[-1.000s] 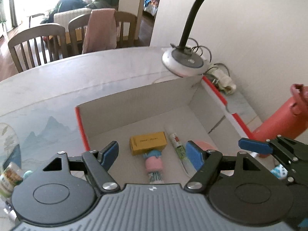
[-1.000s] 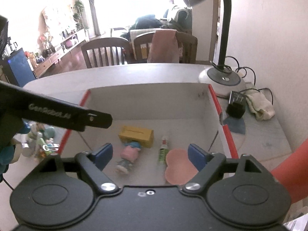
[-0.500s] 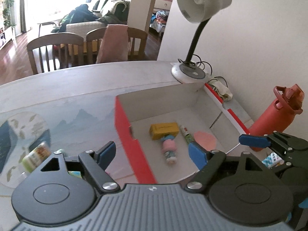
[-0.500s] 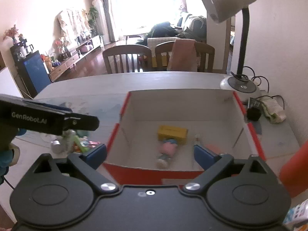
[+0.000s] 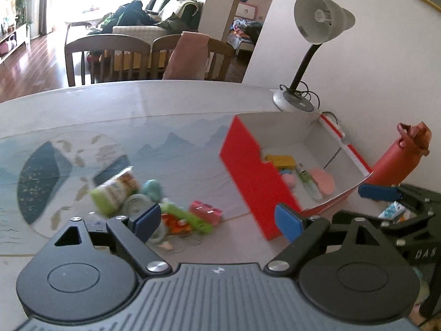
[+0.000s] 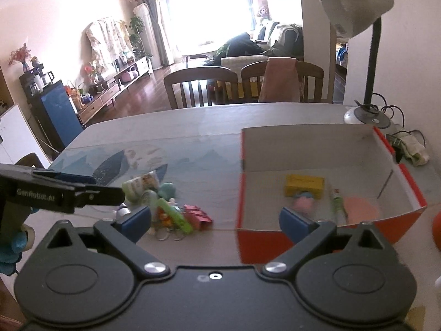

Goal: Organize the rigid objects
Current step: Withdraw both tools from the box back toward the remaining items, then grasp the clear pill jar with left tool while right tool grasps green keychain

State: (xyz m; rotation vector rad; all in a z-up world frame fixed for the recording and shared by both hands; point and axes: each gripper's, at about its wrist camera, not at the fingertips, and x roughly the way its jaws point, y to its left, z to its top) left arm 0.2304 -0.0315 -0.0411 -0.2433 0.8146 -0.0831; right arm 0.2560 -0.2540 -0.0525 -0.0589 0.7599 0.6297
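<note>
Printed table mat point(image 5: 171, 149), lamp point(image 6: 358, 8), chairs point(image 6: 201, 85)

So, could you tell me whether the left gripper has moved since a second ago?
Yes. The left gripper has pulled back and leftward from the red box, which now sits to its right.

White lettering reading "GenRobot.AI" runs along the black side of the left gripper point(image 6: 63, 193), seen at the left edge of the right wrist view. In the left wrist view, the black body of the right gripper point(image 5: 391, 193) at the right edge bears pale letters that look like "DAS", partly cut off. The yellow box point(image 6: 304, 186) inside the red carton point(image 6: 317, 237) has a faint line of print on its top face, too small to read. The label on the green-capped jar point(image 5: 115, 190) near the tabletop's left part is blurred.
</note>
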